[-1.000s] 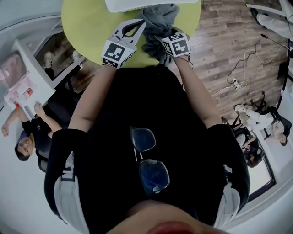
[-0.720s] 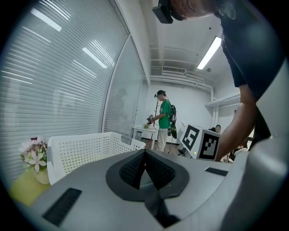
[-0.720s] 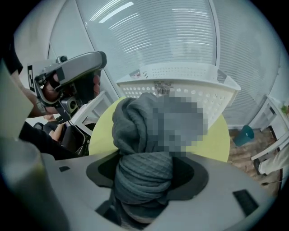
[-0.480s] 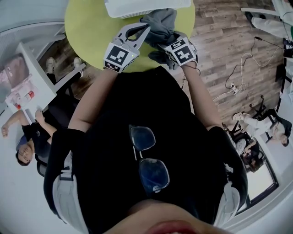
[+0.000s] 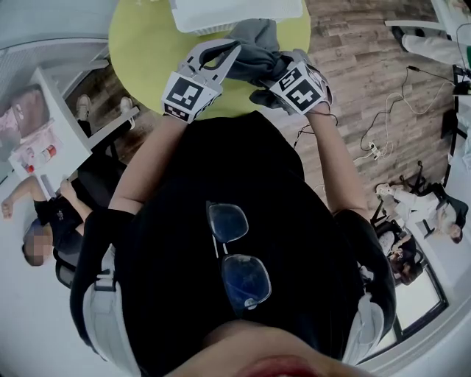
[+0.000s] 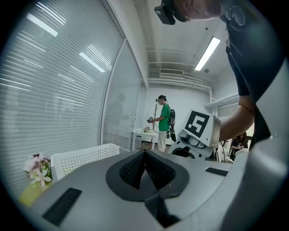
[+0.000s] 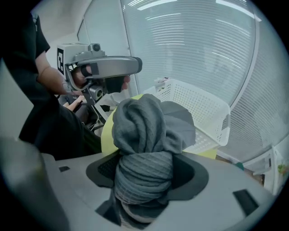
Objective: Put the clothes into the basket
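Note:
A grey knitted garment (image 5: 257,48) hangs bunched over the yellow-green round table (image 5: 147,44), just in front of the white perforated basket (image 5: 235,11). My right gripper (image 5: 278,70) is shut on it. In the right gripper view the twisted cloth (image 7: 142,135) fills the gap between the pads, and the basket (image 7: 198,108) stands behind it. My left gripper (image 5: 232,50) is beside the garment on its left. Its dark pads (image 6: 156,171) meet with no cloth showing beyond them. From there I see the basket (image 6: 86,158) at the left and the right gripper's marker cube (image 6: 198,128) at the right.
A small bunch of flowers (image 6: 38,167) stands on the table by the basket. A person in green (image 6: 162,122) stands at a far desk. A white desk (image 5: 44,110) and seated people are at the left, cables (image 5: 383,132) lie on the wooden floor at the right.
Both grippers have risen above the table, lifting the grey garment with them. The right gripper's cube has rolled and shifted right. The left gripper stays shut beside the cloth.

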A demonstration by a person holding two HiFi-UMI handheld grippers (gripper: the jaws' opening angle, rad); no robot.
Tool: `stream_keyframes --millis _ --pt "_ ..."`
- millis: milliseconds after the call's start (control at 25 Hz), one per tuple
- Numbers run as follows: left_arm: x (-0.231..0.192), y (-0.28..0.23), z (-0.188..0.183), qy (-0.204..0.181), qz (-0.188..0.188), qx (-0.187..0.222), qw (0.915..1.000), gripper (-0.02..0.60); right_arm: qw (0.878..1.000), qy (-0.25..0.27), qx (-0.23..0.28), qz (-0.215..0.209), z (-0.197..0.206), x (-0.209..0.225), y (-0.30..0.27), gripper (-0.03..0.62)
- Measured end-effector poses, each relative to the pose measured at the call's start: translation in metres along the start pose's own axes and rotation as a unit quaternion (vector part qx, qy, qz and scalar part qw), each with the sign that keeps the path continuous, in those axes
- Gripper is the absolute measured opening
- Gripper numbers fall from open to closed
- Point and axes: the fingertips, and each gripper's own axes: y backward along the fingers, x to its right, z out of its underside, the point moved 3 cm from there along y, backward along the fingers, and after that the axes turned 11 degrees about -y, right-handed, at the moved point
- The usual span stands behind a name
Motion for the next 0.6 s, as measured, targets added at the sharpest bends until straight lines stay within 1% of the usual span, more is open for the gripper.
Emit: stream_keyframes --millis 120,280,480,600 --pt "-0.002 0.004 -0.015 -0.004 -0.005 0.003 1.0 0.011 0.999 0.045 -0.006 0.004 -0.01 0.0 0.019 0.318" --pt "-0.003 0.004 -0.036 -0.019 -0.013 0.011 0.9997 0.011 0.994 0.104 -0.004 0.016 -0.026 0.004 0.045 0.318" --pt "-0.014 0.009 -0.057 -0.039 -0.029 0.02 0.9986 0.011 0.987 0.16 -0.001 0.023 -0.059 0.013 0.07 0.318" --pt "-0.023 0.013 -0.07 -0.037 -0.042 0.026 0.9981 0.011 0.979 0.2 -0.003 0.033 -0.079 0.018 0.083 0.318"
